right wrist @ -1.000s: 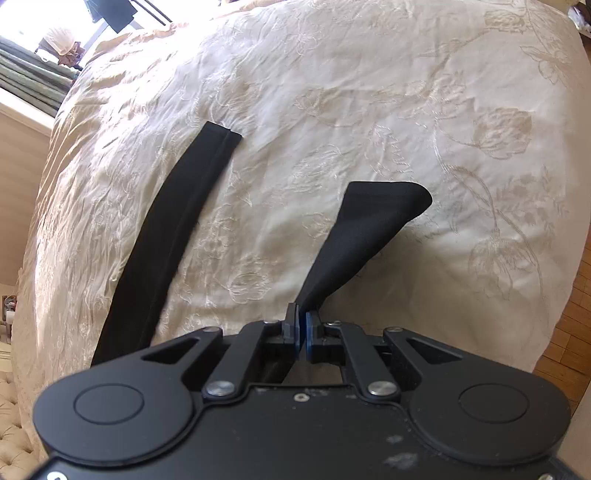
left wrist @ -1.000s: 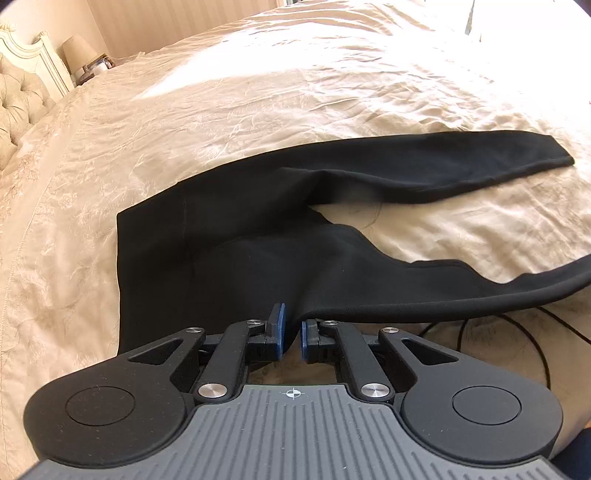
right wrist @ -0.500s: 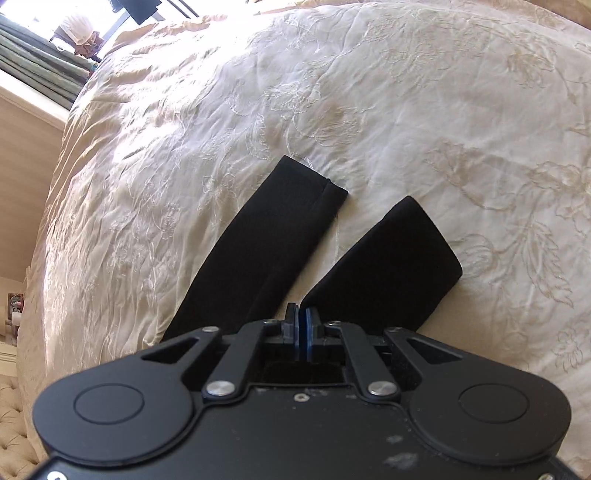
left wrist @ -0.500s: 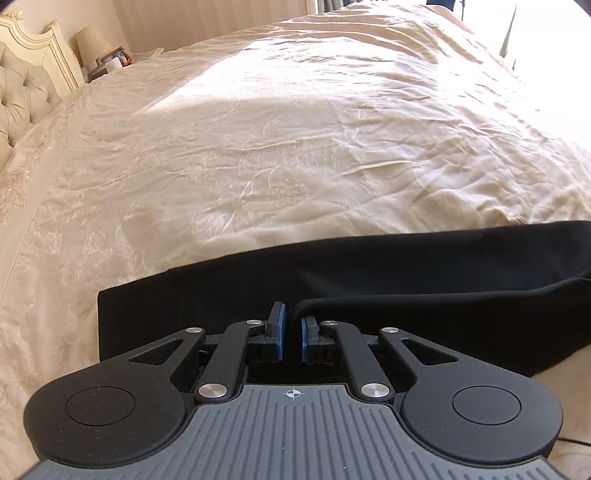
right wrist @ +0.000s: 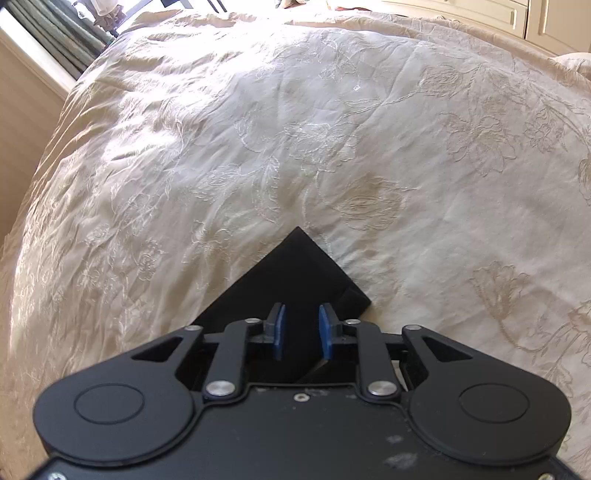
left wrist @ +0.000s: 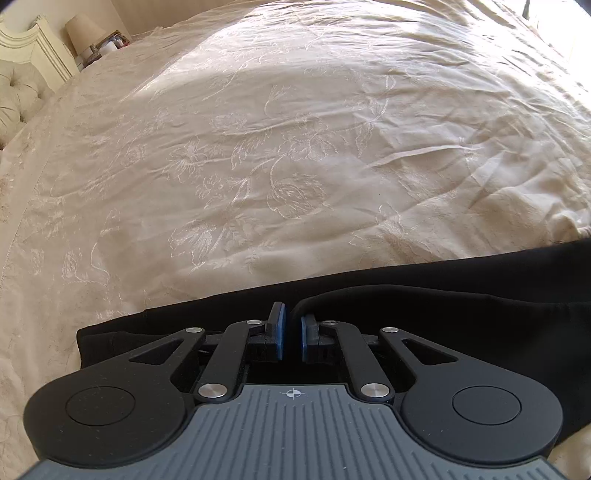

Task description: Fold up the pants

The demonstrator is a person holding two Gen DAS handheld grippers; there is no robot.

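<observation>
Pants (left wrist: 424, 306), black, lie as a flat band across the bottom of your left wrist view, on the cream embroidered bedspread (left wrist: 288, 155). Your left gripper (left wrist: 291, 338) sits low over them, near their left end. Its blue pads (left wrist: 280, 332) stand a narrow gap apart; a raised fold of the cloth curls just beyond the right pad, but you cannot tell whether any fabric is caught between them. The band runs off to the right edge of view. Far upper left: a tufted headboard (left wrist: 18, 99) and a lamp (left wrist: 83, 31).

Right wrist view: your right gripper (right wrist: 299, 336) is spread, pads (right wrist: 325, 336) clearly apart, nothing pinched. The leg ends of the pants (right wrist: 291, 277) lie flat on the bedspread (right wrist: 295, 129) directly under and ahead of the fingers, one leg stacked on the other. Their corner points away from you, and the lower layer's edge peeks out on the right side. Curtains (right wrist: 55, 26) show at upper left.
</observation>
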